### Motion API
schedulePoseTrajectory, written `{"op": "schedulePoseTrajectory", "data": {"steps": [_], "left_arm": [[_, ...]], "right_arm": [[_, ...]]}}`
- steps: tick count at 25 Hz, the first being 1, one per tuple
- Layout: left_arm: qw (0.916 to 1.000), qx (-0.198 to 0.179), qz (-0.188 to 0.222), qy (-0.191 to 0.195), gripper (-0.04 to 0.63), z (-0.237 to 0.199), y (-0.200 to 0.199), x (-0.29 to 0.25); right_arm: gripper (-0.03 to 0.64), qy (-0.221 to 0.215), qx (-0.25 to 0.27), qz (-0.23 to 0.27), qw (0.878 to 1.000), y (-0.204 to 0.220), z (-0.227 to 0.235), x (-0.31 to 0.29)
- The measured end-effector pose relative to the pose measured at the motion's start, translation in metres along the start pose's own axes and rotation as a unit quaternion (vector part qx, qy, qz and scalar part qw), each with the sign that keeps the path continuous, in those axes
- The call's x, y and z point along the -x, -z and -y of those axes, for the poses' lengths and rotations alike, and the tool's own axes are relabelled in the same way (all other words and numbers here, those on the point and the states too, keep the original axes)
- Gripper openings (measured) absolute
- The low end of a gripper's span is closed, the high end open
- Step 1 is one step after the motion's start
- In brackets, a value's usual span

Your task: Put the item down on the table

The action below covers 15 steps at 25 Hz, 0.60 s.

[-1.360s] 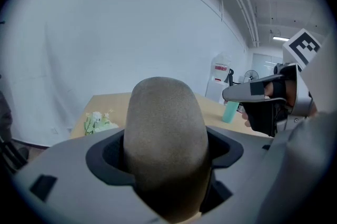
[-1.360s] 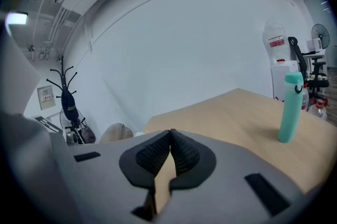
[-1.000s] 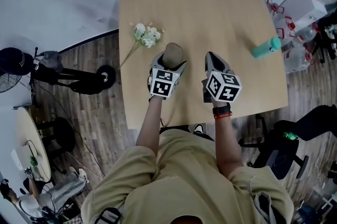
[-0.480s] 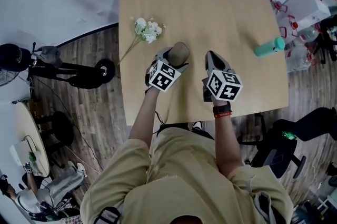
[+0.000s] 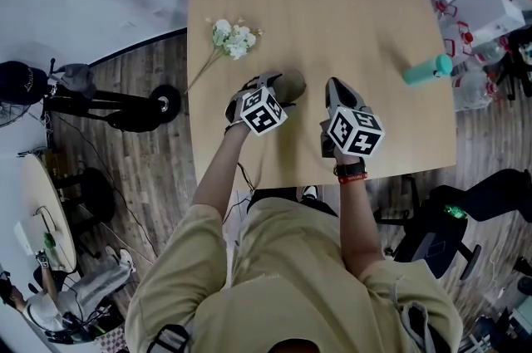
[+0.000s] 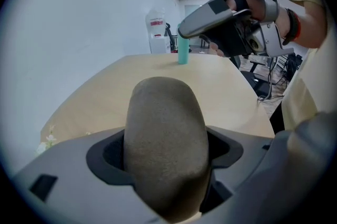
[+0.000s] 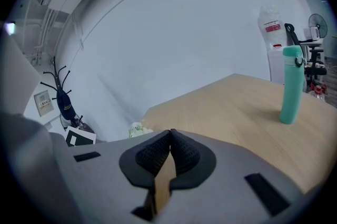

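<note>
A rounded grey-brown item [image 5: 293, 82] like a smooth stone is clamped in my left gripper [image 5: 279, 85], just above the near middle of the wooden table [image 5: 332, 2]. In the left gripper view the item [image 6: 164, 133] fills the gap between the jaws of that gripper [image 6: 166, 157] and sticks out past them. My right gripper [image 5: 335, 90] hovers beside it on the right, shut with nothing in it. Its dark pads [image 7: 181, 153] meet tip to tip. The right gripper [image 6: 184, 29] also shows at the top of the left gripper view.
White artificial flowers [image 5: 231, 38] lie near the table's left edge. A teal bottle [image 5: 427, 71] stands at the right edge, also seen as bottle [image 7: 291, 85] and bottle [image 6: 182, 50]. A dark stand and chairs are on the floor around the table.
My left gripper has swung clockwise with the item, so the item now points right toward the right gripper. The right gripper has barely moved.
</note>
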State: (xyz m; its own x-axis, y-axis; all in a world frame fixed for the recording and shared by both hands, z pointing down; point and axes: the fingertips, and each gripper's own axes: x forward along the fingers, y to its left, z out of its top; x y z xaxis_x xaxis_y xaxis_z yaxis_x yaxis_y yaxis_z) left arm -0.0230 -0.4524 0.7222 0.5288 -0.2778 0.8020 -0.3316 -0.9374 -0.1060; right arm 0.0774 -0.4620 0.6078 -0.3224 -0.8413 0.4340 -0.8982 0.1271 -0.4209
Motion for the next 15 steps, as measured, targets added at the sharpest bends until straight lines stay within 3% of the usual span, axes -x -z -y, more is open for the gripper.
{"op": "schedulePoseTrajectory", "data": {"steps": [10, 15], "left_arm": [[0.9904, -0.099, -0.057, 0.078, 0.39, 0.024, 0.029, -0.017], [0.9814, -0.144, -0.097, 0.083, 0.391, 0.026, 0.047, -0.024]], "right_arm": [[0.015, 0.008, -0.016, 0.001, 1.0, 0.003, 0.008, 0.001], [0.015, 0.008, -0.021, -0.001, 1.0, 0.006, 0.005, -0.001]]}}
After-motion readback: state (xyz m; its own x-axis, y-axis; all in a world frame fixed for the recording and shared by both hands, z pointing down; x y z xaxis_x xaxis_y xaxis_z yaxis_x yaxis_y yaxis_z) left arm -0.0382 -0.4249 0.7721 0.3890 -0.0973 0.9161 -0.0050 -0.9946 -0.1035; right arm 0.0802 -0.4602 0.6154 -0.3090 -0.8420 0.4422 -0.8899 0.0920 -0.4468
